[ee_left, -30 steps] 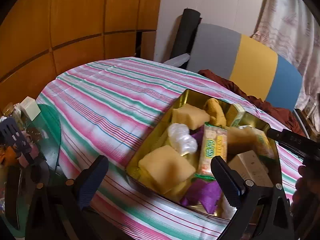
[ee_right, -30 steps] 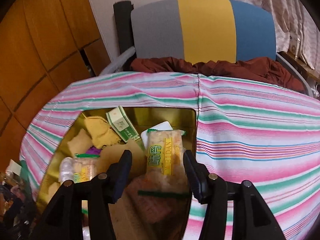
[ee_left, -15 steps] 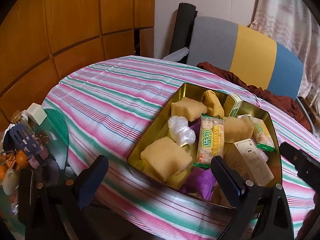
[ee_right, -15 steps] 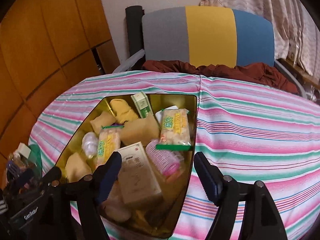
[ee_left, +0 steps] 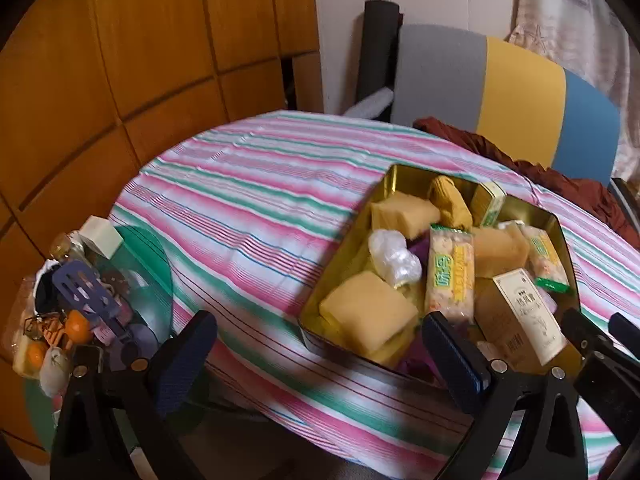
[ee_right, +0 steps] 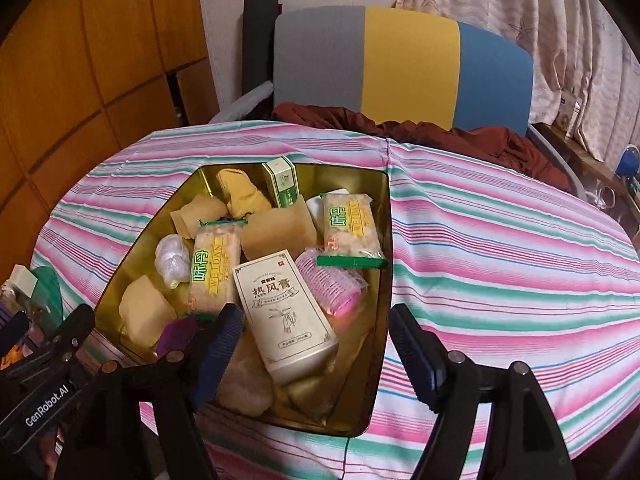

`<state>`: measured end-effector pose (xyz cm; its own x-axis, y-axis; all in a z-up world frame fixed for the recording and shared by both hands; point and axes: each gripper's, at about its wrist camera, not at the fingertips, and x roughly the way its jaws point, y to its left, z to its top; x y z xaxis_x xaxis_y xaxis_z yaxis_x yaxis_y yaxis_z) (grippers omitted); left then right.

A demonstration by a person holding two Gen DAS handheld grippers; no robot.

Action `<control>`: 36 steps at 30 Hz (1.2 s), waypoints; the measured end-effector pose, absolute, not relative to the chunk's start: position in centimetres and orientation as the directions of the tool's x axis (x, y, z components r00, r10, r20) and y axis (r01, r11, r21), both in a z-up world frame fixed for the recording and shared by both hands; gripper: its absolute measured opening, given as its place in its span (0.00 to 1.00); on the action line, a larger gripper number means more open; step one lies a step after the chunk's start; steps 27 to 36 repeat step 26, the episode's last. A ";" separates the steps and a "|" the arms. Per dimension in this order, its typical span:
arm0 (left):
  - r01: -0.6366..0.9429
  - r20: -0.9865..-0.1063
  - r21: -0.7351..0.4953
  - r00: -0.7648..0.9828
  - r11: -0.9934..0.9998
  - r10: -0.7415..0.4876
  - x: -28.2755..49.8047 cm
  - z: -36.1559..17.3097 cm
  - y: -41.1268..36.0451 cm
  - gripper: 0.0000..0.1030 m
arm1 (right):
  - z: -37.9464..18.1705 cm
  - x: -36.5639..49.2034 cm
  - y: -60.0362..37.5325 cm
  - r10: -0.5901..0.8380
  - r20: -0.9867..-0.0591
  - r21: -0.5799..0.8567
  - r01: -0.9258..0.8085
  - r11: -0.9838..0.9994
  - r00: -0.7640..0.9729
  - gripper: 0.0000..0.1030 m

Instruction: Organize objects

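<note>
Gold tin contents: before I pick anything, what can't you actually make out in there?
- Right wrist: gold tin near corner, hidden behind the right gripper fingers.
- Right wrist: pale lump under the cream box, unidentifiable.
- Left wrist: purple wrapper, mostly covered by the left gripper finger.

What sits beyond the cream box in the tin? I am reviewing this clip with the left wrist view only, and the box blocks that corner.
Observer: A pink ribbed roller lies against the cream box on its right side. Its far end is tucked under a snack pack.
Operator: I see only a sliver of the other tool at my right edge. Do the right tongs hold anything?
Observer: No. The right tongs are open and empty. They are poised over the near end of the tin, with the cream box between the fingers.
</note>
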<state>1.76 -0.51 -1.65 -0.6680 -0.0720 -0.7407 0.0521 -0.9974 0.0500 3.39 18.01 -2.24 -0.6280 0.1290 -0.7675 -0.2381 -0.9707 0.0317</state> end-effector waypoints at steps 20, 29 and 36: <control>0.035 -0.771 0.045 -0.635 -0.998 -0.057 1.4 -1.8 -0.2 1.00 | -2.1 3.7 17.3 0.142 -0.758 0.026 -0.247 -0.969 -0.636 0.75; 0.034 -0.752 0.072 -0.655 -0.997 -0.077 1.7 -1.7 0.2 1.00 | -2.1 3.7 17.5 0.137 -0.761 0.035 -0.251 -0.967 -0.635 0.75; 0.034 -0.752 0.072 -0.655 -0.997 -0.077 1.7 -1.7 0.2 1.00 | -2.1 3.7 17.5 0.137 -0.761 0.035 -0.251 -0.967 -0.635 0.75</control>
